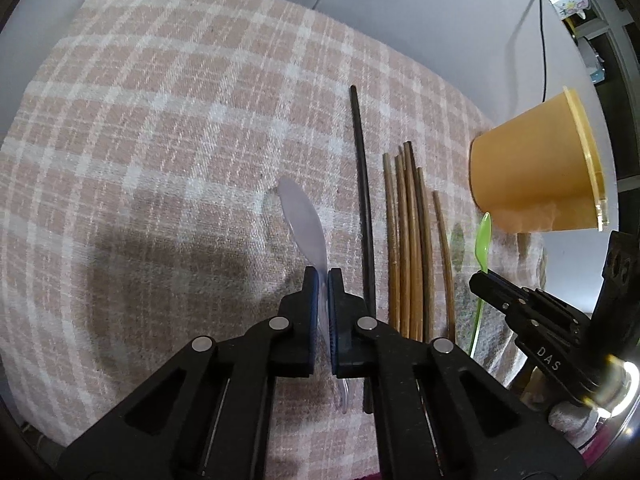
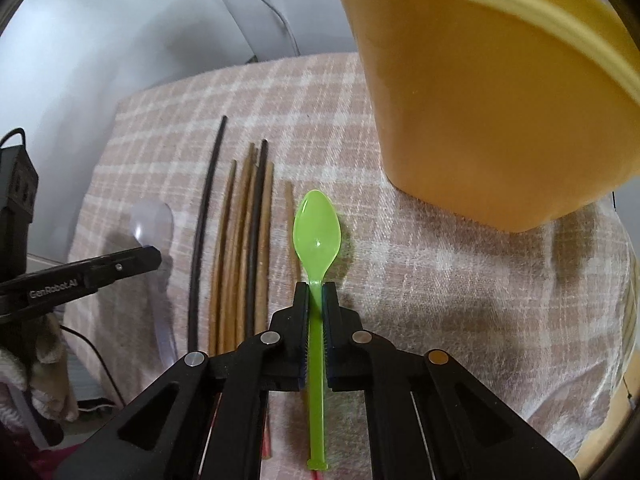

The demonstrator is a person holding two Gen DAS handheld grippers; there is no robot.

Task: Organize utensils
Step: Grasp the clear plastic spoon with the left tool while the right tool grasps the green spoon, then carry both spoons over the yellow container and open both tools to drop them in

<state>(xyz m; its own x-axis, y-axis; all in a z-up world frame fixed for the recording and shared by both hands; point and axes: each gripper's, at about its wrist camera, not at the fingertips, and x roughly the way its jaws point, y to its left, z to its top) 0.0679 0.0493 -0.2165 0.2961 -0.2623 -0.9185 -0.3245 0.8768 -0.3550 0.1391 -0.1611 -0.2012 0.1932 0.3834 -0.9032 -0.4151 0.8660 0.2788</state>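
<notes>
My left gripper [image 1: 323, 276] is pinching the clear spoon [image 1: 302, 224], handle partly hidden; my right gripper [image 2: 316, 292] is clamping the green spoon [image 2: 317, 232] beside the cut-off yellow cup [image 2: 480, 100].

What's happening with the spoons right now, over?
Left gripper shut on clear spoon. Right gripper shut on green spoon. Chopsticks lie on the cloth between them. Yellow cup close ahead of green spoon, nothing blocking.
</notes>
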